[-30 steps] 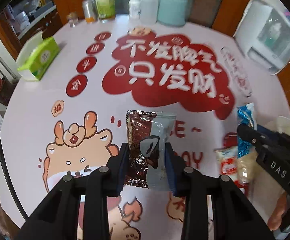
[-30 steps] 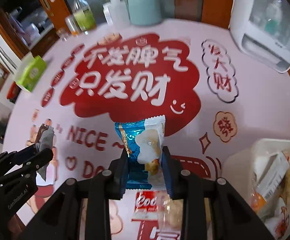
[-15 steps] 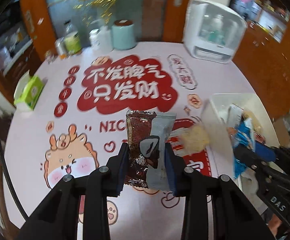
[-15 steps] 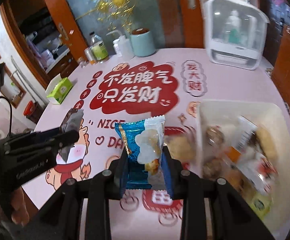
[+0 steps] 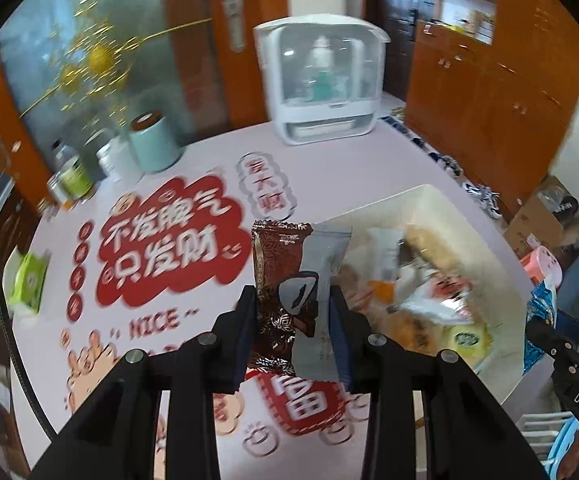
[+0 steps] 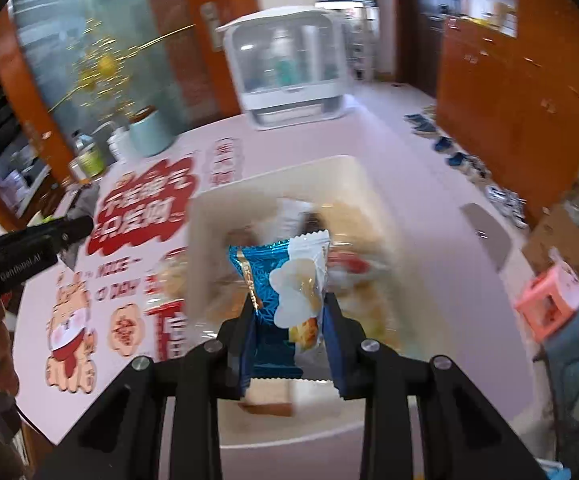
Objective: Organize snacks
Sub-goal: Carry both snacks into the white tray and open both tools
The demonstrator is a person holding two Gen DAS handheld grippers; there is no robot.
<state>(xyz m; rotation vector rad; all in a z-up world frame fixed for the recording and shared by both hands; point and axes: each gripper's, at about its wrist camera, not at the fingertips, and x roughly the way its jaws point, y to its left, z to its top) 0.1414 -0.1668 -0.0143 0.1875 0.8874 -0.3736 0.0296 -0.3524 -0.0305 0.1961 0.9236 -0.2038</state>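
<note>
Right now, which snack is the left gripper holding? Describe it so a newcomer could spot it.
Start at the pink table with the red cartoon print, then find the white bin of snacks at its right. Just left of the bin, the left gripper pinches an upright brown packet. Its brown-and-grey wrapper sets it apart from the blue packet in the right gripper.

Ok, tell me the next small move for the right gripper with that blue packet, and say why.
Probably lower it a little and open over the white bin. The right gripper is shut on the blue snack packet, which in the right wrist view already hangs in front of the bin's opening, where other snacks lie. The left gripper holds a brown snack packet near the bin's left edge and can follow.
</note>
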